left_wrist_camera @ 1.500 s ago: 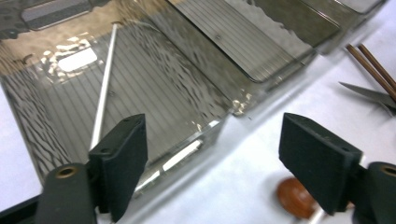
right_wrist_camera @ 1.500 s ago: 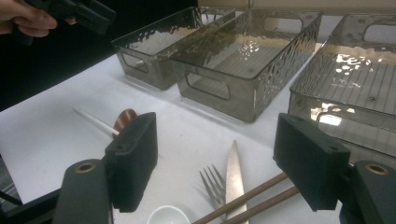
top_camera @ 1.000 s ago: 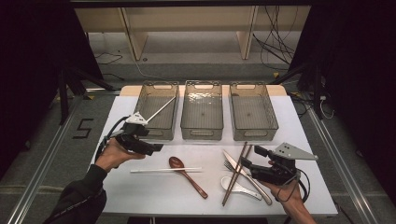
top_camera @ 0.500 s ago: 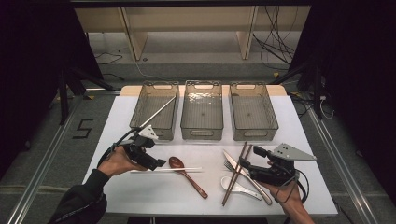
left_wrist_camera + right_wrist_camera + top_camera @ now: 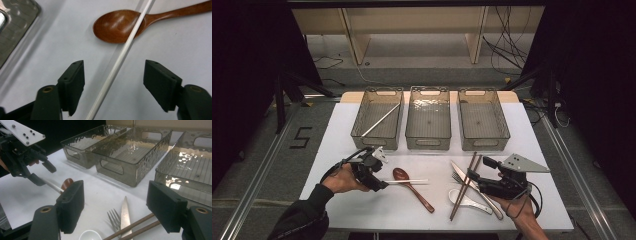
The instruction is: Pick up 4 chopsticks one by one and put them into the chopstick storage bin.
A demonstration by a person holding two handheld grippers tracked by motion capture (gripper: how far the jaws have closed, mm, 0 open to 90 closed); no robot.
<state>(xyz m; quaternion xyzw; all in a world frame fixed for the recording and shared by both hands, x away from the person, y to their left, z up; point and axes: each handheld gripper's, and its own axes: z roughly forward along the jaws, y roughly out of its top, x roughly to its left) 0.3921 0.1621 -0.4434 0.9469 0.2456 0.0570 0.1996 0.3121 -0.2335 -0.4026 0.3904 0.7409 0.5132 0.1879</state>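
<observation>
White, the chopstick [image 5: 117, 66] lies across the wooden spoon [image 5: 117, 26], running between the left gripper [image 5: 113, 85]'s fingers [image 5: 72, 82], untouched. Its jaws, apart, have just been closing; the hand [image 5: 343, 179] points it low toward the spoon.

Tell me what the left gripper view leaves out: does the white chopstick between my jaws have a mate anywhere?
Observer: Yes. The left gripper has just been closing its jaws around the white chopstick on the table, with the pads not yet on it. A second white chopstick lies slantwise in the left bin.
Operator: Where is the right gripper?
Observer: The right gripper is open over the brown chopsticks and grips nothing.
Operator: What else lies there?
Observer: A fork, a knife and a white soup spoon.
</observation>
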